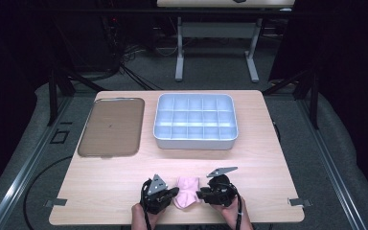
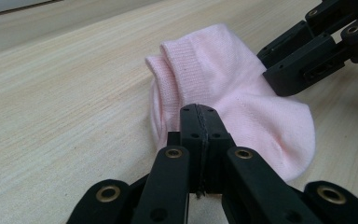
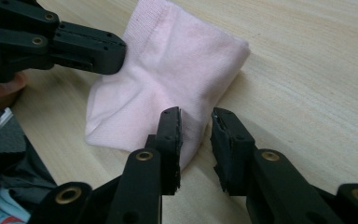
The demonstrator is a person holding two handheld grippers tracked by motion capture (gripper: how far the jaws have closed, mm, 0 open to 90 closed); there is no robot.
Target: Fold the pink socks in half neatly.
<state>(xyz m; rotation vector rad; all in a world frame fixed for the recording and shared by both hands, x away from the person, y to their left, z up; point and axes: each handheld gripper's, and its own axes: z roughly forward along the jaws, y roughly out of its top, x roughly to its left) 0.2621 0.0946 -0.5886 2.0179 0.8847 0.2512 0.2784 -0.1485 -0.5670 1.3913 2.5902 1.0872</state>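
A pink sock point(image 1: 186, 191) lies folded on the wooden table point(image 1: 268, 158), near the front edge, between the two grippers. In the high view the sock is small and its lower part is hidden behind the black jaws, so its full shape is hard to make out there; the person's hands are cut off by the bottom border.

The left gripper point(image 2: 200, 122) has its jaws pressed fully together. In the left gripper view their tips stand right at the near edge of the sock, but I cannot tell if a fold of cloth is pinched between them (the jaws themselves cover that spot). The right gripper point(image 3: 196, 122) has a narrow gap between its jaws; in the right gripper view one jaw lies over the sock's edge and the other over bare wood, and the pads do not press on the cloth.

No label or writing can be read on the sock or the tools.

Farther back stand a white divided tray point(image 1: 195, 140) and, to its left, a flat brown tray point(image 1: 111, 126). Between them and the sock there is a wide strip of free table, also to the right side.
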